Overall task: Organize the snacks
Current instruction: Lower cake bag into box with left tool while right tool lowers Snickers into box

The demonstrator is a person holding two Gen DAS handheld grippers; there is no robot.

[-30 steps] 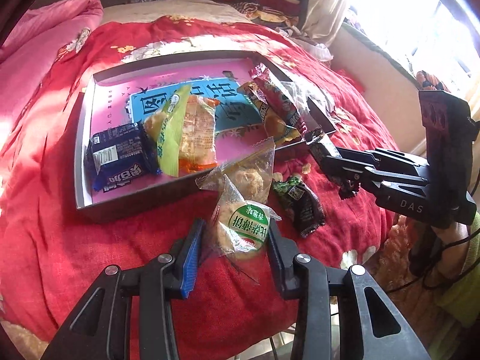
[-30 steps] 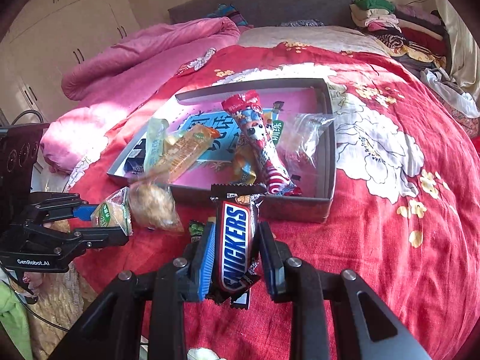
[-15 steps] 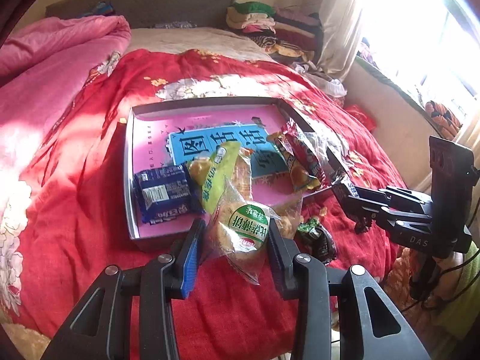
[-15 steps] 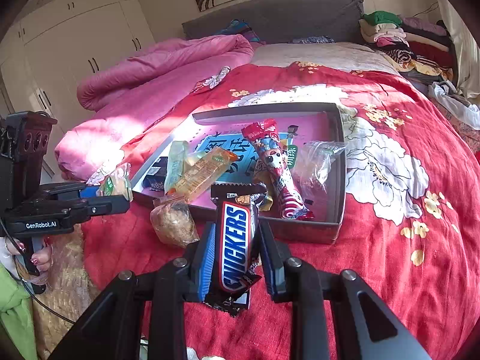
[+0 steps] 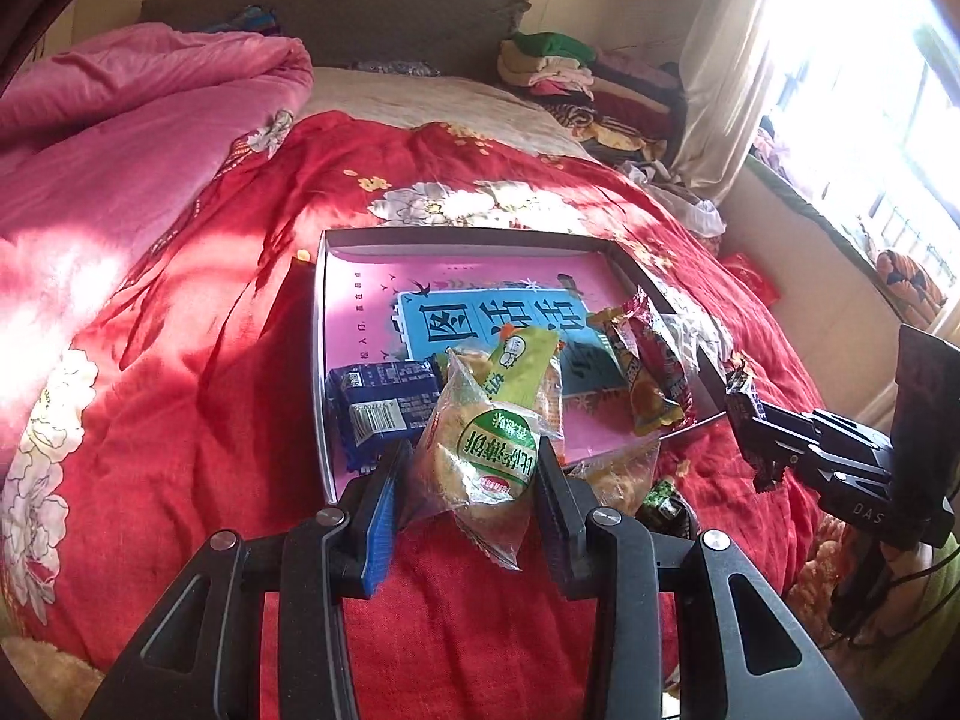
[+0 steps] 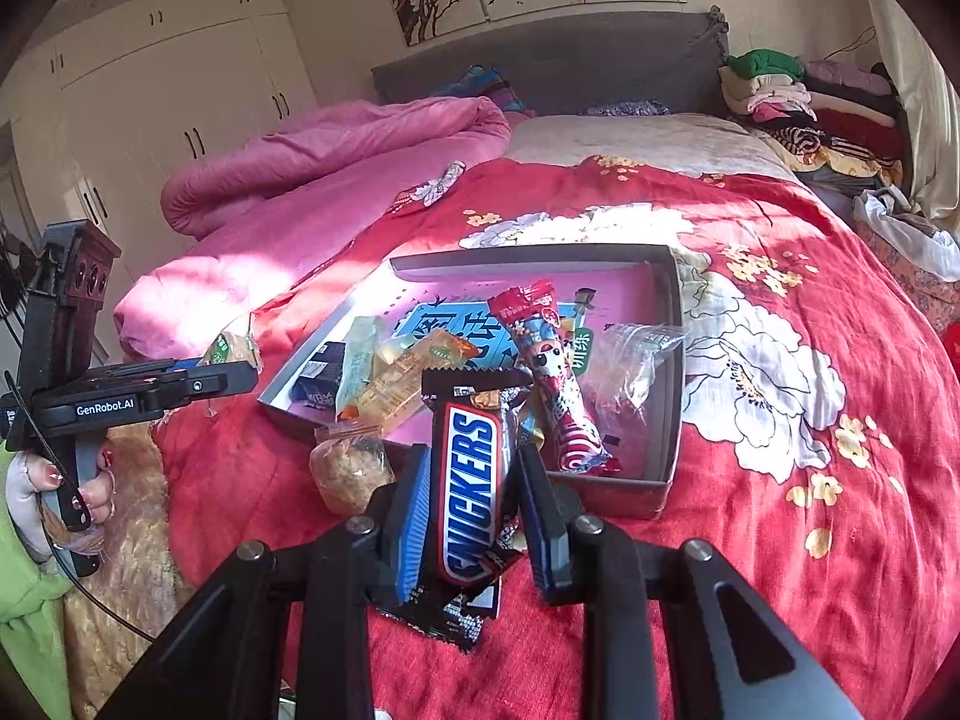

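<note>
Left hand-held gripper clamped on clear-wrapped round pastry with green label, above near edge of shallow grey box with pink lining; box lies straight ahead. Right hand-held gripper clamped on brown Snickers bar, long axis pointing at same box.

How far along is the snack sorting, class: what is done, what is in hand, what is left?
Done: several packets, including the blue packet and red stick, lie in the box. In hand: the left tool grips a pastry; the right tool grips a Snickers. Left: a clear bag on the bedspread.
</note>
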